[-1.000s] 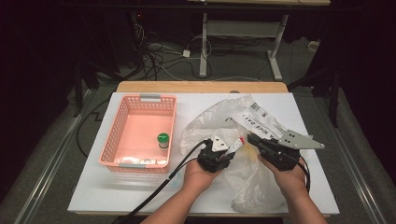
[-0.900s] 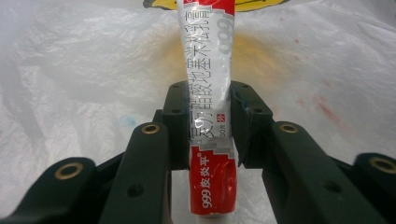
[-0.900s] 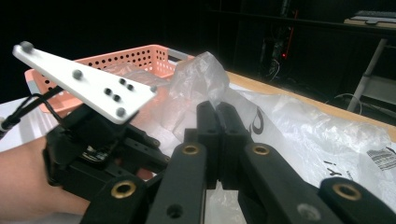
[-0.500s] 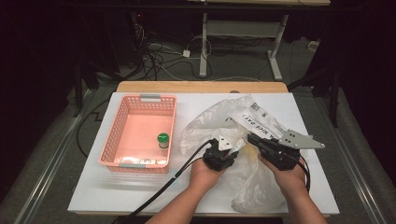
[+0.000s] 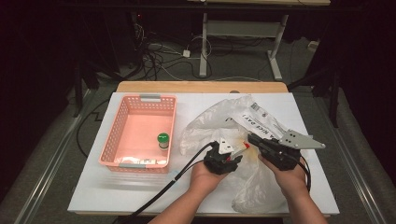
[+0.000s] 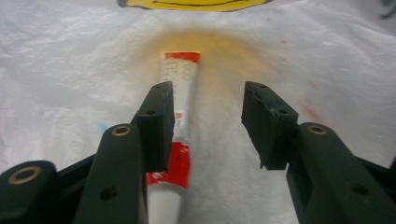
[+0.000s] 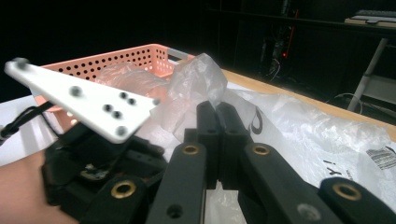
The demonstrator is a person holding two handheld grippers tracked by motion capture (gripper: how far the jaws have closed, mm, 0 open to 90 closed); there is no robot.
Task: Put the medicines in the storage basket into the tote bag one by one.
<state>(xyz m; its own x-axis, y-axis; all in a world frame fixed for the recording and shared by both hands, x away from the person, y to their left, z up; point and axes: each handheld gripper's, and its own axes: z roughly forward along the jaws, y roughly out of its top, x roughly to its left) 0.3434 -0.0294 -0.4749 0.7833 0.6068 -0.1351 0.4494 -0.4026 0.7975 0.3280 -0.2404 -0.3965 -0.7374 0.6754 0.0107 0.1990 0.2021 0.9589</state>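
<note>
The right gripper point(image 7: 215, 109) pinches the plastic bag point(image 5: 261, 182), jaws closed on a fold; the left gripper point(image 6: 208, 126) has just been opening its jaws, the tube point(image 6: 176, 107) touching the pad at nine o'clock, unclamped. This looks like unpacking the bag; next, I judge, the left jaws must centre on the tube, clamp it, and carry it to the basket point(image 5: 122, 116) at nine o'clock.

bare white table point(image 5: 135, 191) lies open along the near left edge and between the pink basket point(image 5: 122, 122) and the plastic bag point(image 5: 219, 121). the basket walls block the left; the crumpled bag covers the right, far to near.
</note>
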